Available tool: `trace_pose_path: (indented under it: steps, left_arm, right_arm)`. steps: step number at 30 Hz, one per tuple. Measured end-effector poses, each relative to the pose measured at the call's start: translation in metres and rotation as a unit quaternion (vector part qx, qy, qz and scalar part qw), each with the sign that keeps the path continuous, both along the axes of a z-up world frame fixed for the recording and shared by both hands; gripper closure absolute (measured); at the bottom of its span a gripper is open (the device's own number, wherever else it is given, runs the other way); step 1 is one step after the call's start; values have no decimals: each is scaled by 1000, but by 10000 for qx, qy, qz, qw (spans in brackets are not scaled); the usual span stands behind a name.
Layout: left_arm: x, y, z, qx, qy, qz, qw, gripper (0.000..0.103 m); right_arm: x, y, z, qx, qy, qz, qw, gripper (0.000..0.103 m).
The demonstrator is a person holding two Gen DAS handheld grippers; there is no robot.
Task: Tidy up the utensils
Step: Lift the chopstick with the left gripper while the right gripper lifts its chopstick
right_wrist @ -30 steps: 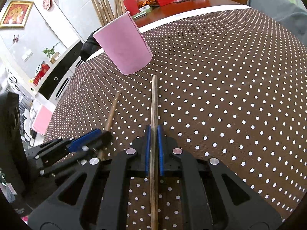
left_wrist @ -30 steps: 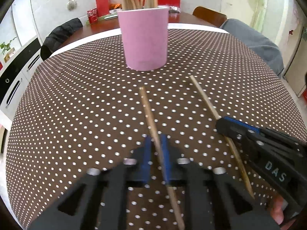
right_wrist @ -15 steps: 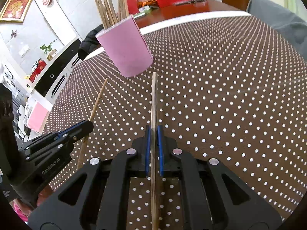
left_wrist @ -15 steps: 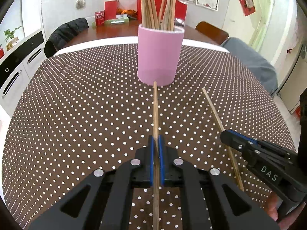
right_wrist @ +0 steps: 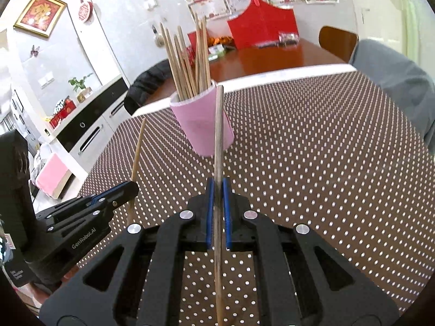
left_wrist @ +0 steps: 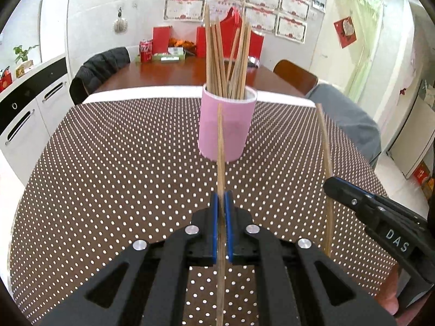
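Left wrist view: we hold one chopstick (left_wrist: pixel 220 146) clamped in the left gripper (left_wrist: pixel 221 212) fingers, its tip aimed at twelve o'clock toward the pink cup (left_wrist: pixel 227 125) on the table (left_wrist: pixel 108 168). At three o'clock, the right gripper (left_wrist: pixel 333 187) clamps its own chopstick (left_wrist: pixel 325 141). Next, we judge, each tip must clear the rim and drop among the sticks standing inside.

Both chopsticks, left (left_wrist: pixel 220 149) and right (right_wrist: pixel 218 135), have lifted off the table (left_wrist: pixel 108 163), tips now level with the cup (left_wrist: pixel 227 127).

Each hand-held gripper (left_wrist: pixel 222 206) is matte black plastic with blue finger pads (left_wrist: pixel 214 217), silver screws (left_wrist: pixel 192 229) and white lettering (left_wrist: pixel 397 240).
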State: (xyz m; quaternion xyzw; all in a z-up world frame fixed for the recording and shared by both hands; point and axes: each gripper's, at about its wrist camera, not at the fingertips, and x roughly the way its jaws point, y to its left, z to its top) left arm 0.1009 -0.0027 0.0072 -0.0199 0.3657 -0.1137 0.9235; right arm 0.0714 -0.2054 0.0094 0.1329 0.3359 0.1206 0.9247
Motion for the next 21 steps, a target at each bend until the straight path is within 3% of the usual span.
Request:
trace_pose_path:
  steps: [14,21]
  left_arm:
    - [5,3,43,-273,-644,69,9975,97]
    - [18,7,67,-318,-886,333,9950,97]
  right_arm:
    - [2,1,50,-72,-738,25,9972,97]
    - [11,1,80,-77,-1131,-52,9935,97]
